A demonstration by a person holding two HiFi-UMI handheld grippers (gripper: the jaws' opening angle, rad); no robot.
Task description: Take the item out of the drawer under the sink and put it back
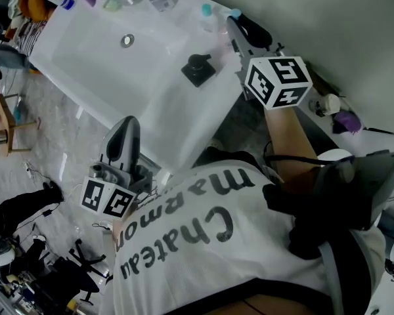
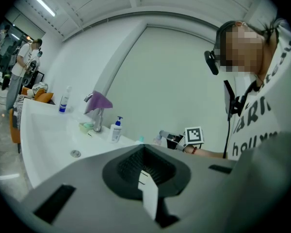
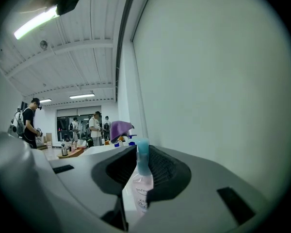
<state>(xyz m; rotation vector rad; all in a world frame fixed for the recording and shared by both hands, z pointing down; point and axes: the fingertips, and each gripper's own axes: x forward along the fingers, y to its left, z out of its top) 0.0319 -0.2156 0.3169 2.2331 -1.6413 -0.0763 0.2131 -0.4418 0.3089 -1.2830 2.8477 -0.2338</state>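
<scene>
Closest, a white printed shirt [image 1: 203, 241] fills the head view's bottom. Right tongs [image 1: 234, 23] clench a small blue-capped bottle [image 3: 141, 176] over the back right corner of the sink [image 1: 85, 51], by the wall. Another bottle [image 1: 207, 17] stands beside it. Left tongs [image 1: 127, 128], closed to a slit and empty, hang at the sink's front edge.

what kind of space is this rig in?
Probably a mock bathroom corner in an open lab hall: a white sink with a pump bottle and faucet, yet other people stand about beyond it.
</scene>
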